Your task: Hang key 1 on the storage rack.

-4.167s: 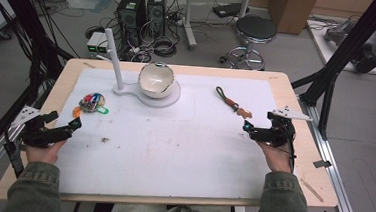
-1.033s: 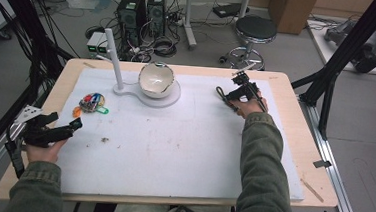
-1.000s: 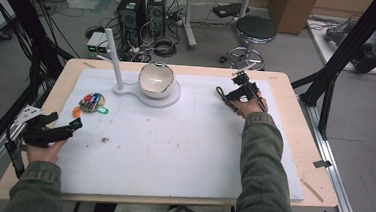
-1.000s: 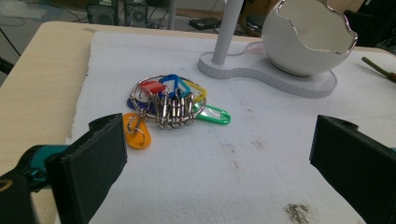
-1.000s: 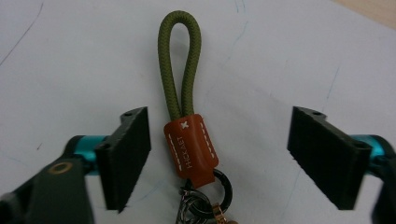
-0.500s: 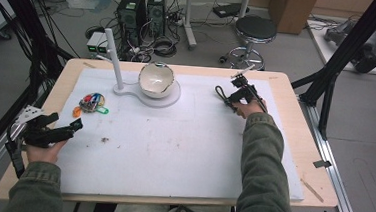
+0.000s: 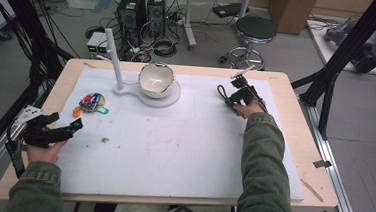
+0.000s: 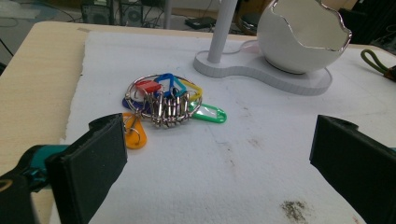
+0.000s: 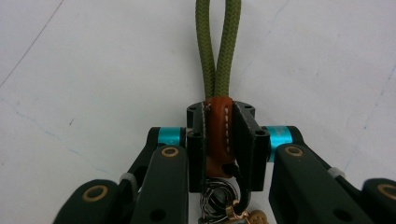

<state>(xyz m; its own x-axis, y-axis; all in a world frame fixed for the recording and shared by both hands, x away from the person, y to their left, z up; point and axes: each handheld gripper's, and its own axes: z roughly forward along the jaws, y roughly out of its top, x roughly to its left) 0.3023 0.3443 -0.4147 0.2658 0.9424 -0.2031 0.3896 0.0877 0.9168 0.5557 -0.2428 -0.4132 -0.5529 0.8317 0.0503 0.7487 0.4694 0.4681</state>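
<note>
Right tongs (image 9: 219, 140) clamped on the brown leather collar of the olive cord lanyard (image 9: 218, 56), right of the white eggshell bowl (image 7: 156, 79). Left tongs (image 8: 219, 154) gape wide, holding nothing, well left of the bowl, near the key-tag bunch (image 8: 163, 105). Tag labels unreadable.

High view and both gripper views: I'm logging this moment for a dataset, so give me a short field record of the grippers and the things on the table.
left gripper: open, holding nothing, jaws wide apart, near the table's left edge
right gripper: shut on the lanyard's brown leather sleeve
lanyard: olive cord loop extending past the jaws, over the white mat
key tags: coloured bunch on a ring, lying on the mat ahead of the left gripper
bowl: white, jagged rim, on the white stand
white stand: upright post beside the bowl
</note>
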